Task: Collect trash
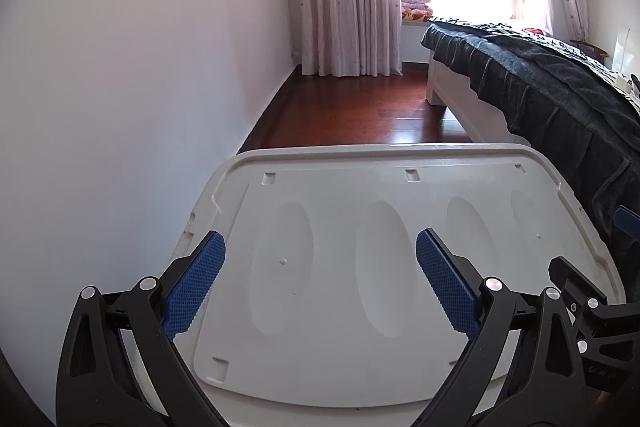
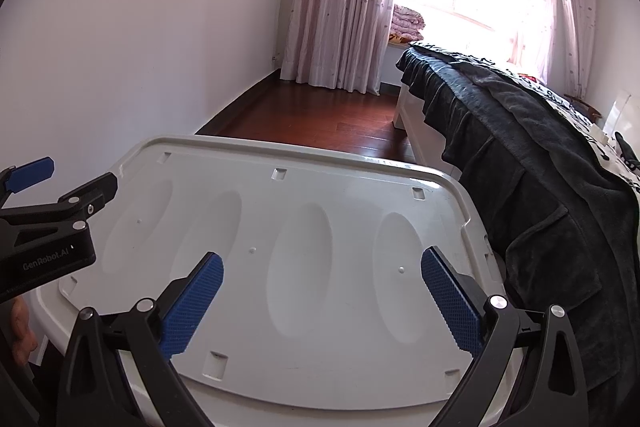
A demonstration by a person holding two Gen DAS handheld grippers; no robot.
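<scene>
White moulded plastic fills the ground under both tongs: a broad rectangular storage-box lid point(image 1: 400, 267) with four long oval dimples pressed into it and a raised rim. The left tongs point(image 1: 320, 255) hang over the lid with their blue ribbed pads spread wide apart and nothing between them. The right tongs point(image 2: 322, 275) are likewise spread wide and hold nothing. The two sit side by side, the left tongs showing at the left edge of the right wrist view and the right tongs at the right edge of the left one.

No trash shows in either view. The lid's surface between and ahead of the pads is bare. The dark red wooden floor point(image 1: 352, 107) beyond the lid's far rim shows no litter, and no bin or bag is in view. So which way the trash lies from the tongs, how its long axis runs and which hand is nearer cannot be told. That fits either trash lying out of view or trash already gathered.

To the right of both tongs, a dark grey-black fleece blanket point(image 2: 520, 155) hangs over the side of a white-framed bed point(image 1: 472, 103); ahead left is a plain white wall point(image 1: 140, 67), and pale pink patterned curtains point(image 2: 336, 7) hang at the far end.
</scene>
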